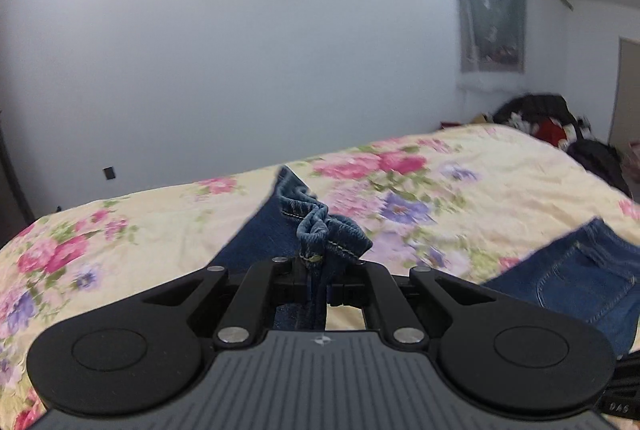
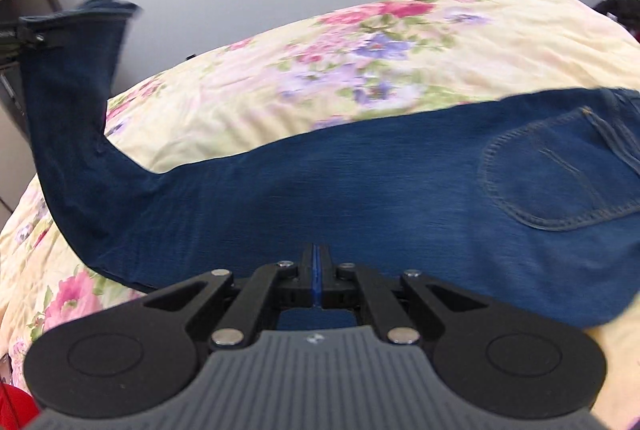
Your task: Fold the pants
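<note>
We hold the jeans in both grippers above the floral bedspread.

Our left gripper is clamped on the bunched leg hem, lifted off the bed. Our right gripper has its jaws pressed together on a thin fold of denim at the near edge; the seat with its back pocket lies flat on the bedspread.

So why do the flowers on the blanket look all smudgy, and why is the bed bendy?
Left wrist view: the flowered bedspread is smeared by motion blur, while the left claw gripping the jeans hem stays sharp. Right wrist view: same blur; the fisheye lens bulges the bedspread into a hump.
</note>
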A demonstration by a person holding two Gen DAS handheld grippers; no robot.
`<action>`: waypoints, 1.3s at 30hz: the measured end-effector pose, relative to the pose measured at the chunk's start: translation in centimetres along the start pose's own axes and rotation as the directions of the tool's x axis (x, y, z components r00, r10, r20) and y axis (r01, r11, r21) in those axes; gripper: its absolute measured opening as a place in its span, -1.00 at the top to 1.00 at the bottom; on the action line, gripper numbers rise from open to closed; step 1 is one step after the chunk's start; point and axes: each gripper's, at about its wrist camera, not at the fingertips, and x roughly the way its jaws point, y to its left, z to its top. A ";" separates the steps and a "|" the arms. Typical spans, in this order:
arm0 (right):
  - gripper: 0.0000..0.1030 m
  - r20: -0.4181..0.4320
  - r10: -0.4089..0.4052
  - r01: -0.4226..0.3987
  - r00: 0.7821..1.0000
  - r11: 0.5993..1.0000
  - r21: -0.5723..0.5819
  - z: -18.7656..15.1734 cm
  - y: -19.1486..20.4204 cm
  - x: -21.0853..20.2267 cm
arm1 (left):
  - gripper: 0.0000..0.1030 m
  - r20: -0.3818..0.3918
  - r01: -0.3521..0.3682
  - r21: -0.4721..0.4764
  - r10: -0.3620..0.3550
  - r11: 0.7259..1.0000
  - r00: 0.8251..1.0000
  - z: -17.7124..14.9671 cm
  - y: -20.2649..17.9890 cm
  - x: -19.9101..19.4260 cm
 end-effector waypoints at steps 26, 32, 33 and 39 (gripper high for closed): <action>0.88 -0.047 0.109 -0.102 0.993 0.987 0.121 -3.9 -5.3 -1.8 | -0.35 -0.384 0.510 -0.286 -0.585 0.811 0.714 -10.6 -9.9 6.6; 0.35 -0.047 0.195 -0.182 0.980 0.961 0.206 -2.7 -4.3 -0.3 | -0.33 -0.321 0.382 -0.221 -0.437 0.897 0.840 -9.5 -5.8 4.7; 0.28 -0.051 0.212 -0.195 0.976 0.952 0.234 -2.4 -4.3 0.3 | -0.32 -0.319 0.353 -0.198 -0.401 0.914 0.859 -9.6 -5.0 4.6; 0.13 -0.094 0.272 -0.219 0.958 0.900 0.378 -1.1 -4.7 5.2 | -0.31 -0.331 0.227 -0.244 -0.301 0.943 0.894 -10.9 1.1 5.0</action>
